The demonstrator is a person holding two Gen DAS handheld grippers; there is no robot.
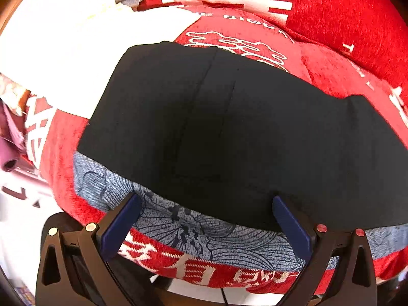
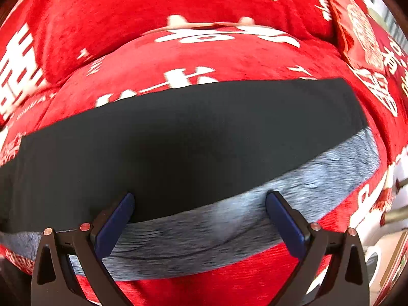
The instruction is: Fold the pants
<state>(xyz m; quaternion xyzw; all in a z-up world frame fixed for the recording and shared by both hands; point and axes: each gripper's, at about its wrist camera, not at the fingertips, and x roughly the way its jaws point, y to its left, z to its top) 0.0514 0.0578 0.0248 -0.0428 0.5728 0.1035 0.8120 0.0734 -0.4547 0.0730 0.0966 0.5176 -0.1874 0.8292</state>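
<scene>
One pair of pants (image 1: 216, 132), smooth black cloth with faint stitched seams, folded into a broad flat slab. Underneath, along the near side, one band of grey-blue fabric (image 1: 193, 227) printed with fine dark line flowers, soft and slightly fuzzy. Both lying on a plush red sofa cover (image 2: 204, 61) with white woven lettering, near the front edge of the seat. One white cloth (image 1: 63, 46) heaped at the far left of the seat.

Left claw (image 1: 206, 201) wide open, two blue-padded fingers apart just above the pants' near edge, gripping nothing. Right claw (image 2: 200, 199) likewise spread open, empty, over the same near edge.
</scene>
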